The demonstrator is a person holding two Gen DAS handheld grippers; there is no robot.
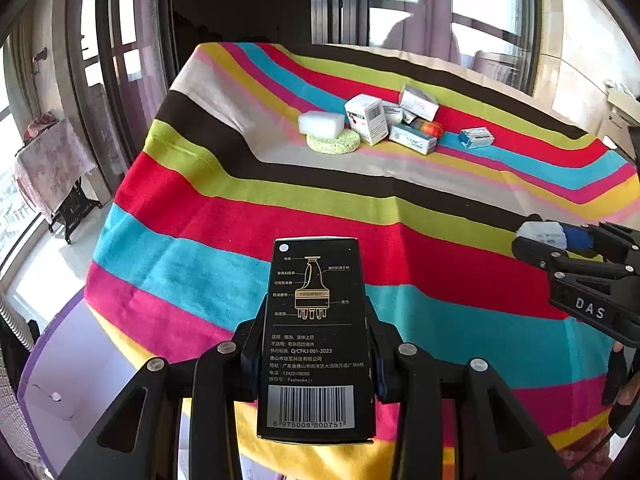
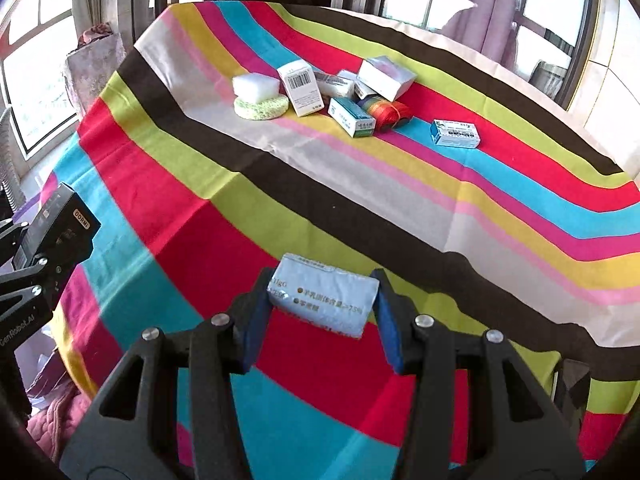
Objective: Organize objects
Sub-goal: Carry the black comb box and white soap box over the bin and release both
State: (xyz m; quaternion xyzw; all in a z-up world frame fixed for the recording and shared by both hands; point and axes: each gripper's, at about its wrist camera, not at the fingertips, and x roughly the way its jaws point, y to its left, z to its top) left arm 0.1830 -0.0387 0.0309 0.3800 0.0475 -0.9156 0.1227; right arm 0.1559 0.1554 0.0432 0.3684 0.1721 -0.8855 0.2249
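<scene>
Black and printed with a barcode, a tall box (image 1: 316, 340) stands clamped between our left gripper (image 1: 316, 364) jaws above the striped cloth (image 1: 280, 216), likely bound for the cluster of small boxes (image 1: 396, 122) at the far side. From the right wrist, our right gripper (image 2: 320, 312) pinches a pale blue packet (image 2: 324, 296) crosswise, angled down over the table.

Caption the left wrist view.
Left hand-held gripper clamps a black box above the striped cloth.
</scene>
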